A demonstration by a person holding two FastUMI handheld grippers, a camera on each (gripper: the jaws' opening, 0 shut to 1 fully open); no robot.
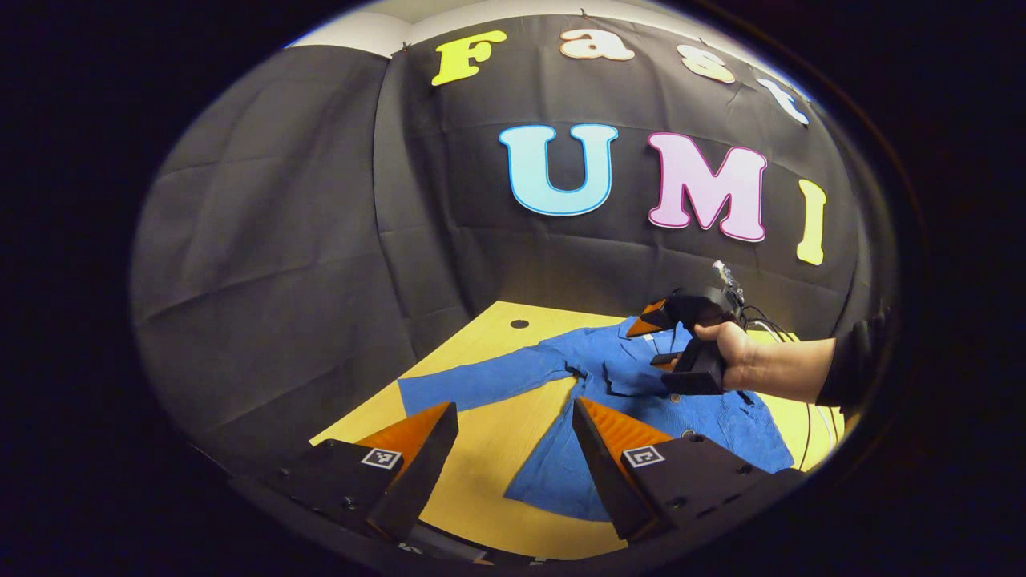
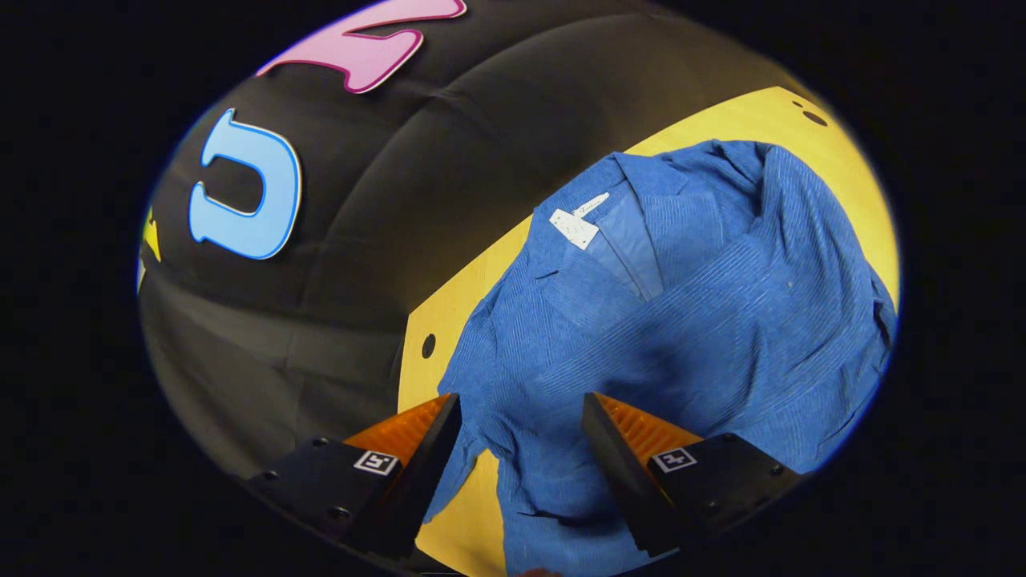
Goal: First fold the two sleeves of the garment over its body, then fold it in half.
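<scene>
Blue garment (image 1: 641, 417) spread flat on the yellow tabletop (image 1: 497, 449), collar toward the black cloth wall. In the left gripper view: one sleeve (image 1: 481, 383) stretched straight out to the side across the bare wood, not folded over the body. Round dark hole (image 1: 519, 324) in the tabletop near the far edge, apart from the sleeve.

Left gripper (image 1: 513, 449) low over the near edge of the tabletop, fingers (image 1: 417, 449) spread wide, nothing between them but bare wood and the hem area of the garment farther off. No contact with the cloth visible.

Right gripper (image 1: 661, 340) seen farther off in the left gripper view, held in a hand (image 1: 733, 357) with a dark sleeve cuff (image 1: 854, 369), poised over the collar and chest of the garment. From that distance, hard to tell whether touching the cloth.

In the right gripper view: right gripper's own fingers (image 2: 641, 449) wide apart, hovering above the blue fabric, gripping nothing. Collar (image 2: 609, 216) open with a white label (image 2: 575, 227) inside the neck. Fabric bunched and rumpled around the far shoulder (image 2: 769, 176). Another dark hole (image 2: 428, 345) in the tabletop beside the garment's edge. Cables (image 1: 773, 328) trailing behind the right gripper.
</scene>
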